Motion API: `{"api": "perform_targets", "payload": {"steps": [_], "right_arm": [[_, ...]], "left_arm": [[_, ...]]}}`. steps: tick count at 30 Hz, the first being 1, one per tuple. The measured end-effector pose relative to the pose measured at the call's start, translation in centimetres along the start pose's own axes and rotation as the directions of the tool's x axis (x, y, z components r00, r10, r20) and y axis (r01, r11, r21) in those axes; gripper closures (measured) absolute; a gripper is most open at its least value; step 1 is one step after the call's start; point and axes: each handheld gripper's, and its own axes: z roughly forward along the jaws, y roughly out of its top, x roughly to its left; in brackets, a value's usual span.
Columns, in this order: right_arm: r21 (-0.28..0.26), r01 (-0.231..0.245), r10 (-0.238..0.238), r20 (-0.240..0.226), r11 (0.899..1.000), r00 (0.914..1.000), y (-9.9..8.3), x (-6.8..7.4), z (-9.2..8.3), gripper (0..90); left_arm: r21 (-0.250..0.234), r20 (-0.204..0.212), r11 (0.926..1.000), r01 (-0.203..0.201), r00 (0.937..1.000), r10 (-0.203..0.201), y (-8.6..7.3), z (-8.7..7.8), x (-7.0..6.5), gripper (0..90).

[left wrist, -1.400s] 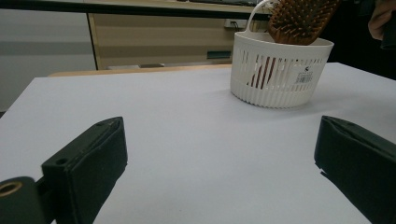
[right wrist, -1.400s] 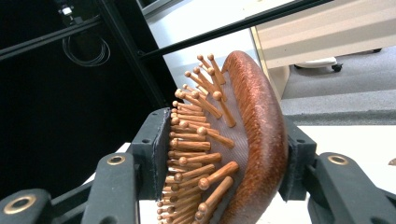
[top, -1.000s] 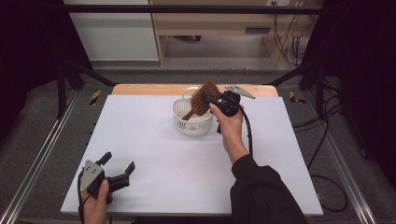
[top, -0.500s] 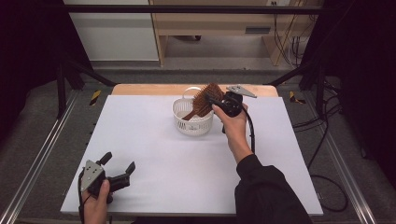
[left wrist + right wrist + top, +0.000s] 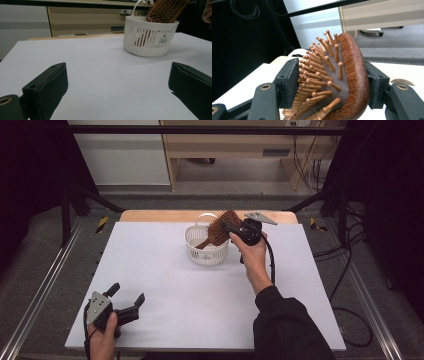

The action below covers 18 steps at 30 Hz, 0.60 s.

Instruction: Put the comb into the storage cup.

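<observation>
Right gripper (image 5: 231, 231) sits at the 12 o'clock side of the white table (image 5: 200, 320) in the high view, its jaws around the head of a wooden hairbrush (image 5: 220, 230) whose handle dips into a white basket (image 5: 206, 251); the left gripper (image 5: 125, 296), at 7 o'clock, holds nothing, jaws apart. Seen in the left gripper view, the basket stands at 1 o'clock with the brush leaning out. Seen in the right gripper view, the jaws have just been opening, with the brush head between them and both pads against it.

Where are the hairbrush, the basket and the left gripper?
hairbrush (image 5: 352, 75): right gripper view, wooden back edge.
basket (image 5: 147, 37): left gripper view, slatted side wall.
left gripper (image 5: 126, 296): high view, between its fingertips.
</observation>
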Motion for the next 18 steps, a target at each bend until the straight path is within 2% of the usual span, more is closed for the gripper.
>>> {"api": "perform_targets", "payload": {"steps": [14,18], "right_arm": [[0.005,-0.041,0.041,-0.003,0.999,0.9991,-0.7,-1.0,-0.3,37.6],[0.006,-0.038,0.038,-0.004,0.999,0.9993,-0.7,-1.0,-0.3,37.4]], "left_arm": [[0.001,-0.001,1.0000,-0.002,1.0000,0.002,0.0,0.0,0.0,2.6],[0.002,-0.001,1.0000,-0.002,1.0000,0.002,0.0,0.0,0.0,2.6]]}}
